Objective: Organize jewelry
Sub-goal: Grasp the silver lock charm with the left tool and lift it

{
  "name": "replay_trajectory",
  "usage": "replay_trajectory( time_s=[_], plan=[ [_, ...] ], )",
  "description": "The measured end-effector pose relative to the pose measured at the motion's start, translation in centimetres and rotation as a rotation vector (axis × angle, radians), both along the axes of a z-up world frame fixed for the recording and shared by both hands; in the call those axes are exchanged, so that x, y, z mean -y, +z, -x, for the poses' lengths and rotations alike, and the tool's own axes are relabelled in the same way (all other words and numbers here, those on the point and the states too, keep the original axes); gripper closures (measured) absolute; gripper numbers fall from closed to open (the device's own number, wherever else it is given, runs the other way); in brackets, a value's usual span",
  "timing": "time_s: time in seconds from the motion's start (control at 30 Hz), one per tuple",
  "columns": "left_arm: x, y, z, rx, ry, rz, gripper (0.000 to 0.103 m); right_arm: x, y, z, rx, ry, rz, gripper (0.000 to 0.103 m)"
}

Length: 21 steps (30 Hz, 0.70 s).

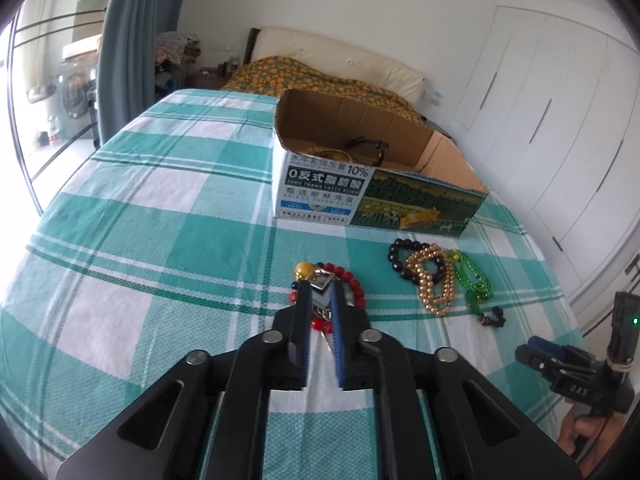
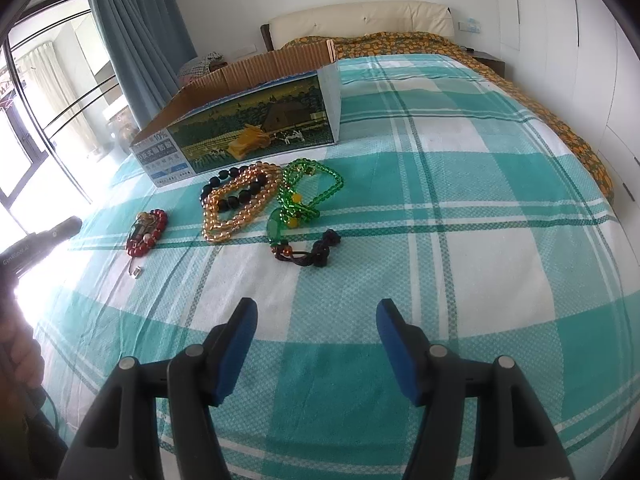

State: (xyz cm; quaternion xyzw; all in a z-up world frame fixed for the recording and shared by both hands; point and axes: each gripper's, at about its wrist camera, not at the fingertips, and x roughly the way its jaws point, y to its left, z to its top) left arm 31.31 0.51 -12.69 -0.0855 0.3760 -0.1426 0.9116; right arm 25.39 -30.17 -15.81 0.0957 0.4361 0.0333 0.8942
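My left gripper (image 1: 320, 286) is shut on a silver square pendant (image 1: 321, 279) that lies with a red bead bracelet (image 1: 354, 284) and a yellow bead (image 1: 304, 269) on the bed. To the right lie a black bead bracelet (image 1: 400, 246), a gold bead necklace (image 1: 434, 284) and a green bead necklace (image 1: 472, 276). In the right wrist view the red bracelet (image 2: 146, 230), gold necklace (image 2: 236, 204), green necklace (image 2: 308, 188) and a dark knotted cord (image 2: 316, 252) lie ahead of my right gripper (image 2: 316, 308), which is open and empty above the sheet. An open cardboard box (image 1: 452, 152) holds dark items.
The bed has a teal and white checked sheet (image 1: 160, 200) and an orange patterned blanket (image 1: 320, 76) at the head. The box also shows in the right wrist view (image 2: 240, 128). White wardrobes (image 1: 560, 120) stand to the right, a blue curtain (image 1: 132, 40) and window to the left.
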Motion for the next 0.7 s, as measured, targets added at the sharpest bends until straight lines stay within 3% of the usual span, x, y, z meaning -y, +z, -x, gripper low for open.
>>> replay_trajectory(
  time_s=[0.03, 0.07, 0.1, 0.17, 0.23, 0.37, 0.43, 0.5, 0.7],
  plan=[
    [0.6, -0.3, -0.3, -0.009, -0.015, -0.014, 0.045, -0.2, 0.0, 0.0, 0.0, 0.003, 0.0, 0.04],
    [1.2, -0.7, -0.5, -0.008, -0.024, -0.035, 0.032, -0.4, 0.0, 0.0, 0.0, 0.007, 0.0, 0.04],
    [1.7, -1.1, -0.7, 0.004, -0.026, -0.058, 0.026, -0.7, 0.1, 0.1, -0.001, 0.011, 0.0, 0.04],
    [2.7, -2.2, -1.7, -0.016, -0.033, -0.09, 0.033, -1.0, 0.2, 0.3, 0.001, 0.019, 0.003, 0.04],
    [3.1, -3.1, -2.8, -0.046, -0.043, -0.083, 0.055, -1.2, 0.3, 0.7, 0.003, 0.021, 0.011, 0.04],
    [3.9, -4.1, -4.3, -0.053, -0.025, -0.108, 0.059, -1.0, 0.1, 1.0, -0.004, 0.019, 0.015, 0.04],
    [4.1, -4.6, -4.8, -0.062, -0.029, -0.126, 0.069, -0.9, -0.1, 1.0, -0.011, 0.017, 0.015, 0.04],
    [4.3, -4.9, -5.0, -0.058, -0.033, -0.15, 0.07, -0.8, -0.3, 0.9, -0.014, 0.015, 0.012, 0.04],
    [3.4, -3.7, -4.4, -0.017, -0.02, -0.121, 0.083, -0.5, -0.3, 0.7, -0.007, 0.009, 0.005, 0.04]
  ],
)
